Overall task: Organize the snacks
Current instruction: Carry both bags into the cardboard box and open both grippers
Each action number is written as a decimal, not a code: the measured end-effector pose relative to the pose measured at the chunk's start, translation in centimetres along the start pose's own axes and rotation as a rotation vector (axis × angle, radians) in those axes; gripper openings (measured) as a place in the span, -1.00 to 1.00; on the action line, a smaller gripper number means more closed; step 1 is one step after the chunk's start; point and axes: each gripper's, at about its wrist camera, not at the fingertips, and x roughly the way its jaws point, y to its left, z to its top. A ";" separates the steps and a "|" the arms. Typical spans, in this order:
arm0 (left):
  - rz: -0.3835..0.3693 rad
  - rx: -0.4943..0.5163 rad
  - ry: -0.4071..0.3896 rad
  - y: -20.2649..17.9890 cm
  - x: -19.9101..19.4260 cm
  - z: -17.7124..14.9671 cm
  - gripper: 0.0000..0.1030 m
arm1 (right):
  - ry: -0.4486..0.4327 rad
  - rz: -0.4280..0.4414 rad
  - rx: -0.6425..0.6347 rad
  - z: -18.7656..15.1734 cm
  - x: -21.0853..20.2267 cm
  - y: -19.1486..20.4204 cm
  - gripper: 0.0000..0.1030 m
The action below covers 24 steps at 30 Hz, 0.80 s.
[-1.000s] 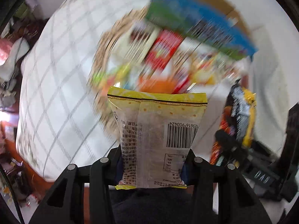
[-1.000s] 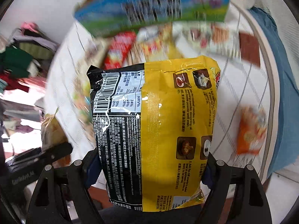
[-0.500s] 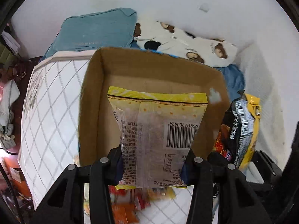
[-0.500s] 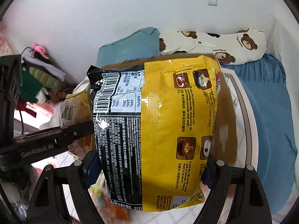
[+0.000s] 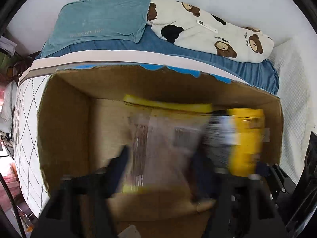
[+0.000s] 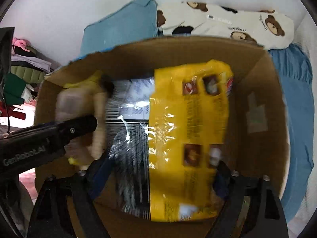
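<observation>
Left gripper jaws opening, letting go of the clear yellow-edged snack bag blurred between them. Right gripper jaws also opening around the yellow-black noodle packet. Both packs hang over the open cardboard box on the bed, likely dropped in side by side to organize them.

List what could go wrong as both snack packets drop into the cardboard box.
1. The black-and-yellow packet falls beside the clear packet; one may land atop the other.
2. Both grippers' jaws are opening inside the cardboard box; the right gripper could snag a wall when withdrawn.
</observation>
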 end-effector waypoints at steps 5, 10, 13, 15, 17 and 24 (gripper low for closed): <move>0.011 -0.005 -0.009 0.5 0.1 -0.1 0.79 | -0.003 -0.036 -0.032 0.1 0.4 -0.1 0.92; 0.029 0.001 -0.026 0.5 0.1 -1.0 0.79 | -0.018 -0.049 -0.017 -0.5 -0.2 -0.9 0.92; 0.048 0.006 -0.058 0.6 -0.7 -2.2 0.79 | -0.037 -0.059 -0.009 -1.7 -1.3 -1.0 0.92; 0.044 0.001 -0.077 0.8 -1.4 -3.1 0.79 | -0.052 -0.064 -0.010 -2.6 -2.0 -1.0 0.92; 0.041 -0.006 -0.105 1.1 -2.3 -4.0 0.79 | -0.071 -0.071 -0.008 -3.6 -2.7 -1.3 0.92; 0.083 0.016 -0.235 0.9 -5.9 -7.3 0.79 | -0.162 -0.113 -0.025 -7.7 -5.9 -1.0 0.92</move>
